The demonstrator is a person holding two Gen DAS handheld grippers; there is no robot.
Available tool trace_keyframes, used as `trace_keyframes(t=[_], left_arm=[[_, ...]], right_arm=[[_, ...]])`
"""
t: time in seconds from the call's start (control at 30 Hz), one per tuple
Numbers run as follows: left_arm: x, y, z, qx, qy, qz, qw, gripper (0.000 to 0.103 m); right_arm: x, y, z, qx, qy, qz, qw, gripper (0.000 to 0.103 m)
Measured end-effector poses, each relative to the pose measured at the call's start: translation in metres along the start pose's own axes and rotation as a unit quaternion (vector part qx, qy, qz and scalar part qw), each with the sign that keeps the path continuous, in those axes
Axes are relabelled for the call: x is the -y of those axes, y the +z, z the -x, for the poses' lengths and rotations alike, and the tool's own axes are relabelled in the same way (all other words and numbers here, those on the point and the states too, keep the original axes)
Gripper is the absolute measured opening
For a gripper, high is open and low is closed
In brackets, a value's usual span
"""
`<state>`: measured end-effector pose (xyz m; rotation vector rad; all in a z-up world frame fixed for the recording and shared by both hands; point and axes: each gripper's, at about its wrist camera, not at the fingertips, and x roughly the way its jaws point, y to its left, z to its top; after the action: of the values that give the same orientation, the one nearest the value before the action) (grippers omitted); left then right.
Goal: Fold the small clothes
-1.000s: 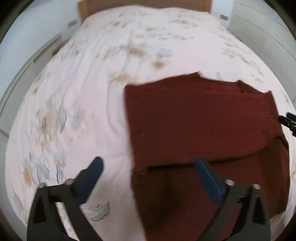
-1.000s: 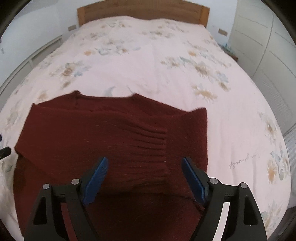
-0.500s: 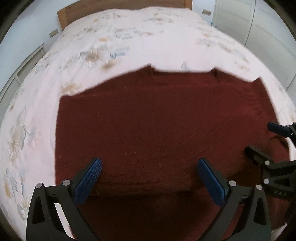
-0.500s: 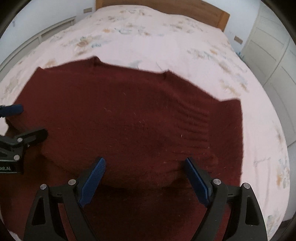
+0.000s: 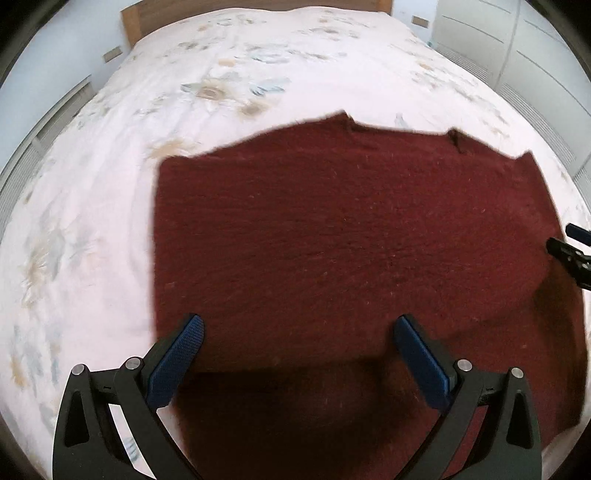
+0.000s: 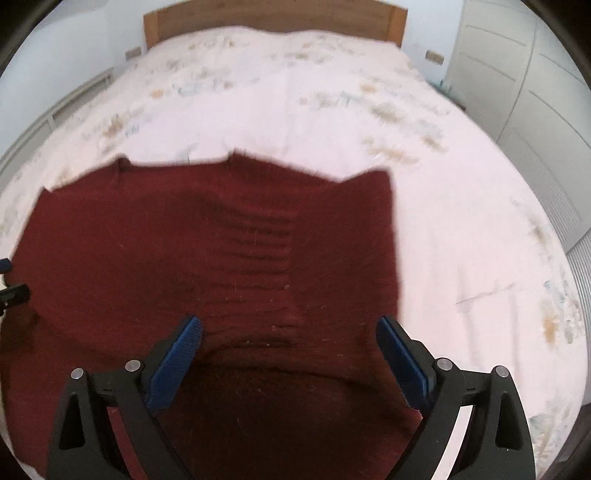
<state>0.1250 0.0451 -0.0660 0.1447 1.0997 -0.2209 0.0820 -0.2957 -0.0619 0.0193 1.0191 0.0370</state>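
A dark red knitted sweater (image 5: pixel 351 236) lies flat on the bed, its sleeves folded across the body, its neckline at the far side. It also shows in the right wrist view (image 6: pixel 207 258), with a ribbed cuff (image 6: pixel 258 240) lying on top. My left gripper (image 5: pixel 299 332) is open and empty, above the sweater's near left part. My right gripper (image 6: pixel 290 332) is open and empty, above the sweater's near right part. The right gripper's tips show at the right edge of the left wrist view (image 5: pixel 570 247).
The bed (image 5: pixel 110 184) has a pale floral cover and a wooden headboard (image 6: pixel 273 18) at the far end. White wardrobe doors (image 6: pixel 535 92) stand along the right side. A low white unit (image 5: pixel 44 129) runs along the left wall.
Both grippers have drawn back a little from the sweater and risen, staying open. The left view has swung from the bed's left side over the sweater. The sweater lies as before.
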Motion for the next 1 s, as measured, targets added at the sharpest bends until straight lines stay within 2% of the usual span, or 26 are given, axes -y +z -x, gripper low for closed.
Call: trace_keyframes(t=[0.2, 0.23, 0.37, 0.43, 0.53, 0.63, 0.8, 1.0], left_arm=[[-0.007, 0.002, 0.079, 0.061, 0.003, 0.006, 0.9981, 0.102], [-0.009, 0.0, 0.087, 0.063, 0.001, 0.012, 0.9979, 0.102], [-0.014, -0.02, 0.107, 0.055, -0.012, 0.038, 0.9977, 0.102], [-0.016, -0.036, 0.107, 0.043, -0.008, 0.047, 0.998, 0.102], [-0.017, -0.065, 0.101, 0.022, 0.019, 0.061, 0.9977, 0.102], [-0.02, -0.097, 0.093, -0.007, 0.013, 0.075, 0.9971, 0.102], [-0.017, -0.142, 0.08, -0.061, 0.014, 0.092, 0.9938, 0.102], [0.0, -0.165, 0.067, -0.093, -0.008, 0.088, 0.9917, 0.101]], right_arm=[[0.023, 0.002, 0.072, 0.05, 0.003, -0.019, 0.999, 0.1], [0.025, -0.001, 0.083, 0.053, 0.004, -0.018, 0.998, 0.103], [0.028, -0.026, 0.111, 0.053, 0.007, -0.022, 0.998, 0.103], [0.028, -0.048, 0.116, 0.044, 0.009, -0.03, 0.999, 0.103], [0.031, -0.089, 0.11, 0.011, 0.006, -0.036, 0.999, 0.103], [0.037, -0.123, 0.099, -0.026, 0.008, -0.056, 0.998, 0.103], [0.048, -0.156, 0.092, -0.056, 0.004, -0.076, 0.995, 0.103], [0.054, -0.178, 0.084, -0.09, 0.015, -0.101, 0.991, 0.103]])
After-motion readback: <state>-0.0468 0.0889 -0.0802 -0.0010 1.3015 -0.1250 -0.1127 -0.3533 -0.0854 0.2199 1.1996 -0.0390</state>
